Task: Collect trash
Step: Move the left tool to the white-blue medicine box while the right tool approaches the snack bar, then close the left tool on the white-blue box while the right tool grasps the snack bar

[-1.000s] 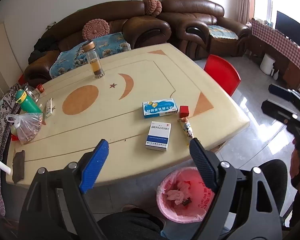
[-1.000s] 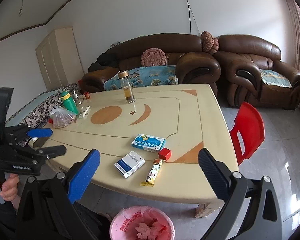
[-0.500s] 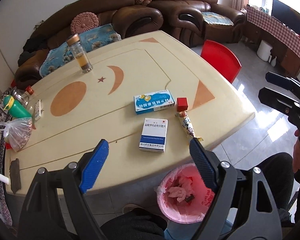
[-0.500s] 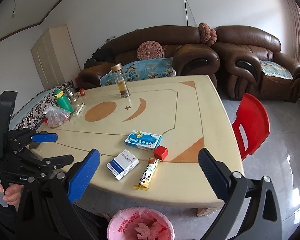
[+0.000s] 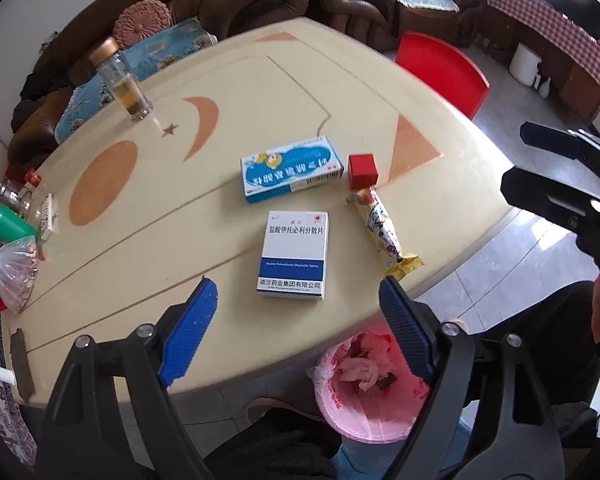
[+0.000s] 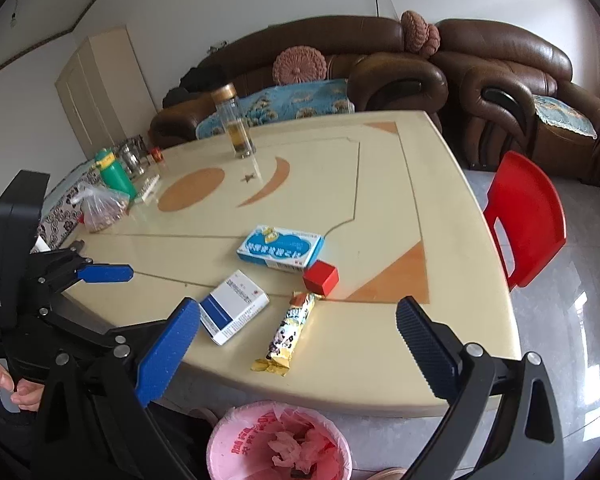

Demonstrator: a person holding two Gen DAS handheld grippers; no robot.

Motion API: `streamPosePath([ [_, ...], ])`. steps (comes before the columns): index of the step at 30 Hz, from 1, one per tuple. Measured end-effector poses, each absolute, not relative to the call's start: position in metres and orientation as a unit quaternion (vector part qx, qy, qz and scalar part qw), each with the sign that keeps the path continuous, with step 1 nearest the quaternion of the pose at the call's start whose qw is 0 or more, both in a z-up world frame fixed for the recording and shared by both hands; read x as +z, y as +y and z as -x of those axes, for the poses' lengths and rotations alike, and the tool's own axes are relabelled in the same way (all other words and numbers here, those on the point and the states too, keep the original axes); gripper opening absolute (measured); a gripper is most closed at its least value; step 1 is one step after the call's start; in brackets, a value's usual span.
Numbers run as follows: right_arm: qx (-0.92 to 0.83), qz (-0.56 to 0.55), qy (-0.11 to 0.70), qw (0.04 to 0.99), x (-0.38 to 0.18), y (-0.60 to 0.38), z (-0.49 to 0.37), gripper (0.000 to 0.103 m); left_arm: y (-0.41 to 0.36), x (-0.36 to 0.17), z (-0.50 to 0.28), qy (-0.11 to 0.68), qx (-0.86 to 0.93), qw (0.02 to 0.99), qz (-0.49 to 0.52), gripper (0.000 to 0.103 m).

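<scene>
Near the front edge of the cream table (image 5: 172, 216) lie a white-and-blue medicine box (image 5: 293, 256), a light-blue box (image 5: 291, 168), a small red cube (image 5: 363, 171) and a yellow snack wrapper (image 5: 382, 231). My left gripper (image 5: 296, 286) hovers open just short of the white box, nothing between its blue pads. In the right wrist view, my right gripper (image 6: 296, 308) is open above the snack wrapper (image 6: 290, 330) and white box (image 6: 234, 307). A pink-lined trash bin (image 5: 370, 380) with crumpled paper stands on the floor under the table edge.
A glass bottle (image 5: 122, 80) stands far back on the table. A green bottle (image 5: 4, 222), jars and a plastic bag (image 5: 10, 276) crowd the left end. A red chair (image 5: 440, 72) stands to the right, brown sofas behind. A person's dark-clothed legs are below.
Both grippers have come down and closer to the table, so the boxes, cube and wrapper look larger. Both stay open. Nothing on the table has moved.
</scene>
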State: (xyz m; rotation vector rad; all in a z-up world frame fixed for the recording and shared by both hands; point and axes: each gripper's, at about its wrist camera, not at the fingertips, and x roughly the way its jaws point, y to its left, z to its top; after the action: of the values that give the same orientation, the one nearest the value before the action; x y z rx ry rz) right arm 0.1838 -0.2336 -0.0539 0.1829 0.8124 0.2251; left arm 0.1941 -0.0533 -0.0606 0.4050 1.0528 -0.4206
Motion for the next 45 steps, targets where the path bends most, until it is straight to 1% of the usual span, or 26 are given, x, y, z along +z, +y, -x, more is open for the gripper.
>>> streamPosePath([
  [6,0.118,-0.090,0.418,0.896,-0.080,-0.226,-0.199,0.096,-0.056,-0.088,-0.208,0.518,-0.193,0.809,-0.202,0.081],
  [18,0.130,-0.091,0.444,0.882,-0.108,-0.214,-0.221,0.096,-0.058,-0.116,-0.231,0.541,-0.199,0.794,-0.196,0.081],
  [26,0.126,-0.069,0.464,0.874,-0.141,-0.202,-0.239,0.096,-0.061,-0.137,-0.247,0.558,-0.198,0.781,-0.197,0.081],
  [30,0.119,-0.061,0.470,0.872,-0.154,-0.202,-0.246,0.091,-0.059,-0.143,-0.253,0.563,-0.193,0.778,-0.199,0.081],
  [34,0.124,-0.073,0.480,0.865,-0.166,-0.202,-0.251,0.090,-0.056,-0.152,-0.257,0.570,-0.198,0.773,-0.196,0.081],
  [35,0.124,-0.074,0.481,0.865,-0.168,-0.202,-0.252,0.088,-0.054,-0.154,-0.257,0.572,-0.201,0.772,-0.193,0.081],
  [37,0.124,-0.070,0.485,0.863,-0.172,-0.202,-0.255,0.081,-0.051,-0.158,-0.258,0.575,-0.204,0.769,-0.188,0.081],
  [39,0.116,-0.051,0.481,0.867,-0.173,-0.199,-0.256,0.070,-0.050,-0.162,-0.258,0.575,-0.210,0.768,-0.189,0.081],
  [45,0.106,-0.005,0.470,0.876,-0.175,-0.188,-0.252,0.069,-0.044,-0.166,-0.263,0.573,-0.222,0.767,-0.185,0.089],
])
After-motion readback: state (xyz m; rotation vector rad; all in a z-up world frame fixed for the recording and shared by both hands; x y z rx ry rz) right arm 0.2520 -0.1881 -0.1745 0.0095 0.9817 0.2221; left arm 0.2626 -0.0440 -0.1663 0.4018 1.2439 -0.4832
